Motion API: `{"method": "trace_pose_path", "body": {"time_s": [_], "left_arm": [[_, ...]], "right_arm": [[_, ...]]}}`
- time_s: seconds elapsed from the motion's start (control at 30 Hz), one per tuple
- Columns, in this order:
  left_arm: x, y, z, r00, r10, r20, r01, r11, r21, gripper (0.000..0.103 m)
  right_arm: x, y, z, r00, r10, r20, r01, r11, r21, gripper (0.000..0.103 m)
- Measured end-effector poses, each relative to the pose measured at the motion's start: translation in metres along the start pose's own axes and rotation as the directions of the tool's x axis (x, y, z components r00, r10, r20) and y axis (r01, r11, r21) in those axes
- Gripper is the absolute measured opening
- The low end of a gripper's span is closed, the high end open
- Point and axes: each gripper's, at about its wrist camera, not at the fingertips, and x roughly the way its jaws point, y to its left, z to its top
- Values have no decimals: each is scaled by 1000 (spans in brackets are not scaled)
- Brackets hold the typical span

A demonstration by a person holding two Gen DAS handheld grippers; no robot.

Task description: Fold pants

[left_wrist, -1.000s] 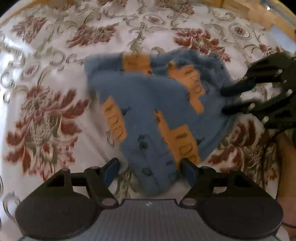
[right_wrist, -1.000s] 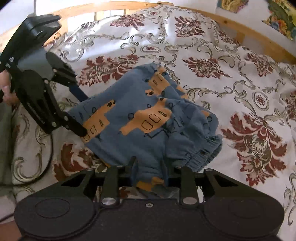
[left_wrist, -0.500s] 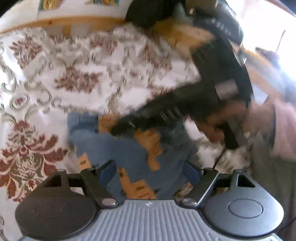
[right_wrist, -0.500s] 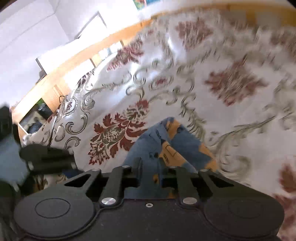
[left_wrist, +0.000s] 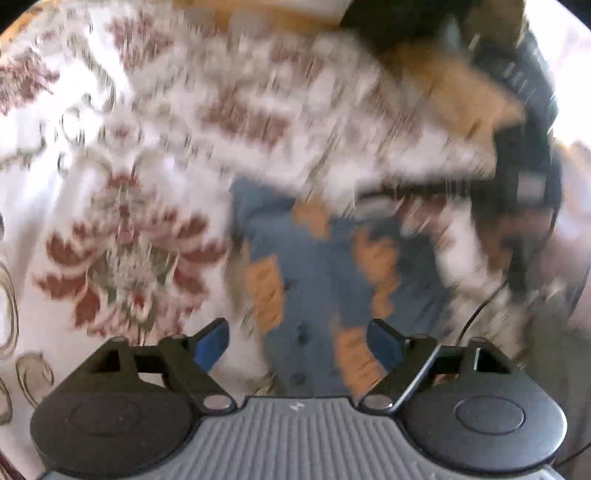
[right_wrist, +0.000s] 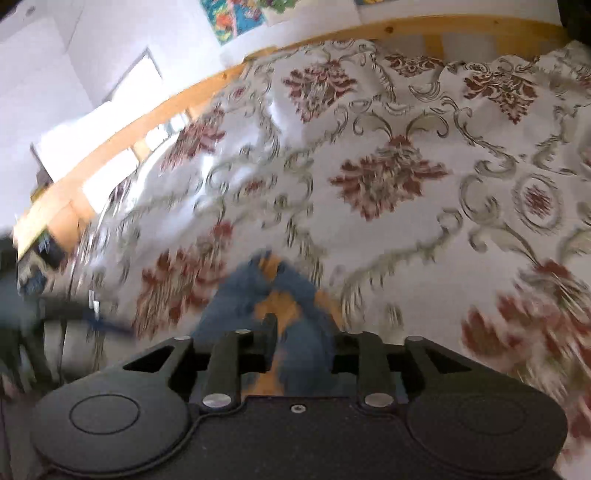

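Note:
The blue pants with orange patches (left_wrist: pixel 321 280) hang blurred in front of my left gripper (left_wrist: pixel 299 343), whose blue-padded fingers stand wide apart with the cloth between and beyond them, not pinched. In the right wrist view my right gripper (right_wrist: pixel 299 343) is shut on a bunched part of the pants (right_wrist: pixel 288 295), which rise between its fingers. The right gripper's black body (left_wrist: pixel 524 177) shows blurred at the upper right of the left wrist view. My left gripper appears as a dark blur (right_wrist: pixel 55 314) at the left edge of the right wrist view.
A white bedspread with red floral and grey scroll pattern (right_wrist: pixel 388 177) covers the bed. A wooden bed frame (right_wrist: pixel 110 147) runs along its far side, with a white wall and a colourful picture (right_wrist: pixel 236 14) behind. A black cable (left_wrist: pixel 480 314) trails at the right.
My right gripper has lifted the pants off the bed and swung upward and round. The left gripper stays open and has shifted; both views are motion-blurred.

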Motion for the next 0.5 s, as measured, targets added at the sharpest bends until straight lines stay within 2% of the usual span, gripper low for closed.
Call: {"method": "trace_pose_path", "body": {"time_s": [0.07,0.1,0.13,0.23,0.27,0.3,0.33,0.37,0.4,0.5], "left_arm": [[-3,0,7,998,-35,52,36,999,-18,93],[1,-1,9,998,-38,56,39,999,-24,94],[9,0,12,999,-22,48,24,999,-28,94],[33,0,11,998,49,-42,-50,998,-41,94],[44,2,8,990,96,-105,-101,994,-50,93],[57,7,6,973,153,-175,-164,985,-55,91],[61,11,0,967,162,-196,-176,983,-55,91],[61,12,-1,969,161,-188,-173,984,-50,92],[59,10,0,968,169,-184,-180,983,-44,92],[52,6,-1,966,198,-168,-205,978,-28,94]], "right_arm": [[-13,9,-18,998,-43,-39,43,999,-3,45],[-17,12,-28,997,-48,-54,48,999,11,51],[-21,13,-39,996,-54,-65,56,998,33,54],[-28,9,-66,998,-59,-36,63,990,124,55],[-30,5,-71,998,-61,-17,63,984,166,55],[-32,2,-74,998,-66,-2,65,975,210,55],[-35,2,-74,998,-68,10,64,970,234,55],[-39,3,-73,997,-72,25,64,969,239,59],[-44,6,-73,996,-82,45,70,970,233,70],[-59,10,-76,991,-91,99,65,968,243,82]]}}
